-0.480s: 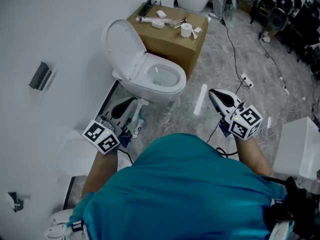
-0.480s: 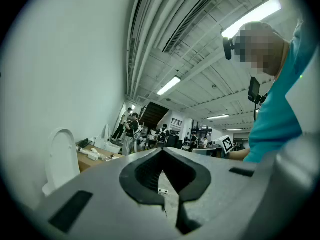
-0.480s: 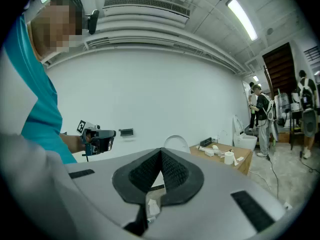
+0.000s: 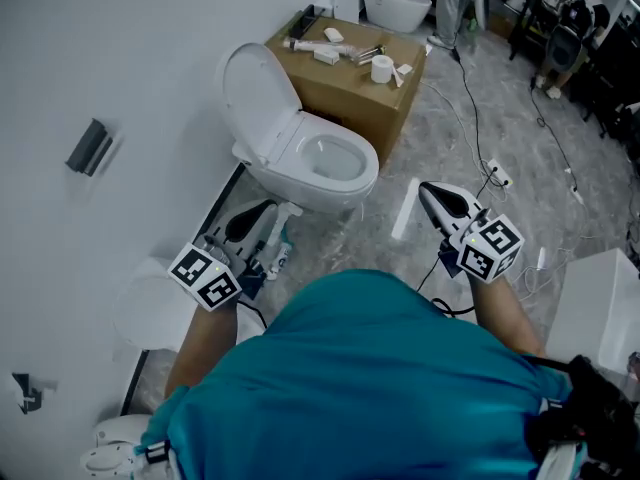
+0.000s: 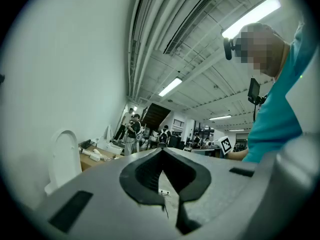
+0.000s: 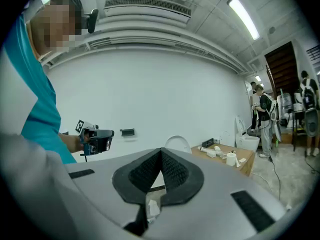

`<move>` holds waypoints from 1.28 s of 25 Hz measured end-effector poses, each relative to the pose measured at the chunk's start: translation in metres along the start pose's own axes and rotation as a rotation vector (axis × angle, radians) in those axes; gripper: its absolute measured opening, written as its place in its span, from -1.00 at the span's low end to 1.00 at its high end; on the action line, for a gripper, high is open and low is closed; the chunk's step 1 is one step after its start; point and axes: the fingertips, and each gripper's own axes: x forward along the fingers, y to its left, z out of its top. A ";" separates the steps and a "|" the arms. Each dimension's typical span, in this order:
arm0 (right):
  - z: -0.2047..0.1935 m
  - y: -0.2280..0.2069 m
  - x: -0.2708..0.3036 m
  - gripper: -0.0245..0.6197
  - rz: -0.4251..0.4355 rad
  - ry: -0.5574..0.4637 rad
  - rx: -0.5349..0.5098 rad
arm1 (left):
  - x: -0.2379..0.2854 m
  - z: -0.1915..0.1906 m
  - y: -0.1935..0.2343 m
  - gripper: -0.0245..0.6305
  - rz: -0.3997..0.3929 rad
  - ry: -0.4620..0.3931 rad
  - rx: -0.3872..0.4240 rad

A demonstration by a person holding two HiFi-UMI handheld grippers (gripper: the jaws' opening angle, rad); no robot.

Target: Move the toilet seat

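left gripper and right gripper are both closed tight, nothing between the jaws. the seat stands raised on the toilet — ahead of both, between them, nearer the left one.

Head view steeply down, gripper views level, all sharing toilet.

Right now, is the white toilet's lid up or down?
Up. The white oval toilet lid stands raised, tilted back toward the white wall, leaving the bowl open to view from above.
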 end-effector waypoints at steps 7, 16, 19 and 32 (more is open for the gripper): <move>0.013 -0.018 0.001 -0.93 0.031 -0.046 0.028 | 0.019 0.005 -0.002 -0.91 0.019 -0.012 0.012; 0.021 -0.090 -0.038 -0.93 0.076 -0.035 0.019 | 0.089 0.004 -0.037 -0.91 0.060 -0.053 0.034; 0.020 -0.111 -0.049 -0.93 0.094 -0.033 0.012 | 0.110 0.000 -0.049 -0.91 0.070 -0.049 0.041; 0.003 -0.163 0.002 -0.93 0.105 0.016 0.041 | 0.159 -0.012 0.007 -0.91 0.069 0.003 0.001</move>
